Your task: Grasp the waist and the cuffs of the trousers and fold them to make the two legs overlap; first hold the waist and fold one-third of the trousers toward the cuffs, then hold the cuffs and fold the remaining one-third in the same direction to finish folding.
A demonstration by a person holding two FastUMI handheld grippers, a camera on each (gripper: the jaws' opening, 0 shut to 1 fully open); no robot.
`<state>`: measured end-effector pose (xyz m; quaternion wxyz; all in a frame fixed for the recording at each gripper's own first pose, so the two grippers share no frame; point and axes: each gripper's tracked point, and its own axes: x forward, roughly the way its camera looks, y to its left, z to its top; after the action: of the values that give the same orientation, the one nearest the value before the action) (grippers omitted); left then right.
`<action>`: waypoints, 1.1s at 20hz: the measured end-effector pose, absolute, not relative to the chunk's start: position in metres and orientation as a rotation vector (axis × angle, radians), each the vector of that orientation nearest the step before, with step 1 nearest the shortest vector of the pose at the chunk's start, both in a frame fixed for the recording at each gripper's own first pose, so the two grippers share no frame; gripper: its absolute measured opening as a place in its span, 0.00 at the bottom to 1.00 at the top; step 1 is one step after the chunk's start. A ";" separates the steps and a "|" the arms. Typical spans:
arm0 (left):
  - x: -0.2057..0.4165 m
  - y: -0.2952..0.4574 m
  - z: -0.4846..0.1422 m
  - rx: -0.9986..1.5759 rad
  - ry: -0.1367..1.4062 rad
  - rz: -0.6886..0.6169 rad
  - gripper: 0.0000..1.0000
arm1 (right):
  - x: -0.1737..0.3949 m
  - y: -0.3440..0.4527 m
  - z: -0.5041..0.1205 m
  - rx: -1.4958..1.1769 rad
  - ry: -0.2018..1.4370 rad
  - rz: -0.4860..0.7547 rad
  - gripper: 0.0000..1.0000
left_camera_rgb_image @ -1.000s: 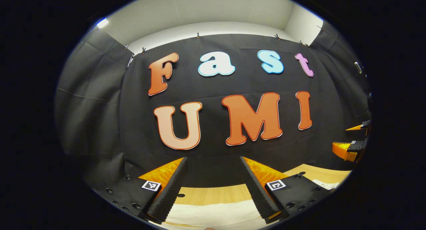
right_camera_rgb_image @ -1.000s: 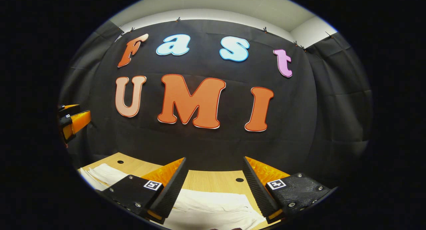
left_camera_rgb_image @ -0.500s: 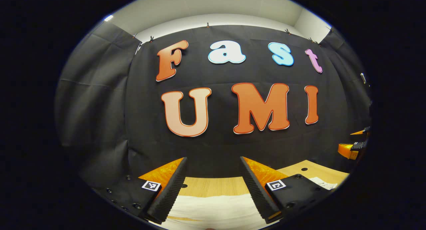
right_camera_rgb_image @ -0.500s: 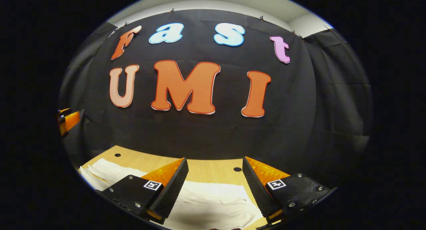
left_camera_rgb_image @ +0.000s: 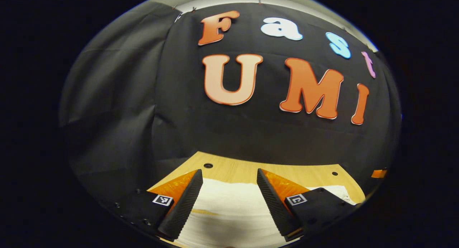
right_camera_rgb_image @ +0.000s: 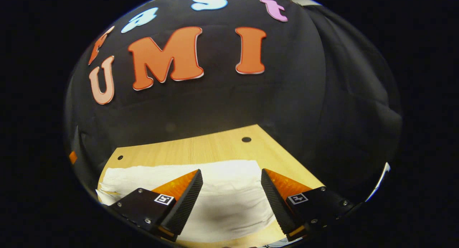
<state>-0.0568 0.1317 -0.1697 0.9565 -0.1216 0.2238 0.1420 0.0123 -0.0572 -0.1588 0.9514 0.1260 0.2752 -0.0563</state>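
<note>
The right gripper (right_camera_rgb_image: 231,174) hangs above the white trousers (right_camera_rgb_image: 222,190), its fingers (right_camera_rgb_image: 183,201) spread wide apart with nothing between them. The trousers lie flat on the wooden table (right_camera_rgb_image: 215,147), which extends ahead of the fingertips.

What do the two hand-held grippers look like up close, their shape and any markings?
The left hand-held gripper and the right hand-held gripper look alike. Each has two wedge-shaped fingers with ribbed inner pads, tapering toward the tips. Each finger sits on a dark block studded with screws that carries a small square black-and-white marker. No cables or sleeves are visible.
</note>
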 end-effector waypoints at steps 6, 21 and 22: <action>-0.109 0.188 -0.233 -0.380 0.604 0.446 0.99 | -0.007 -0.064 -0.237 0.497 0.822 -0.171 0.98; -0.241 0.241 -0.389 -0.928 1.009 0.701 0.99 | -0.053 -0.076 -0.321 0.686 1.120 -0.302 0.96; -0.249 0.245 -0.396 -0.956 1.017 0.716 0.99 | -0.053 -0.076 -0.324 0.702 1.127 -0.307 0.96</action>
<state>-0.2493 0.2451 -0.3955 0.7078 -0.4306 0.4578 0.3225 -0.0532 -0.0763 -0.3237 0.7766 0.3246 0.5209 -0.1417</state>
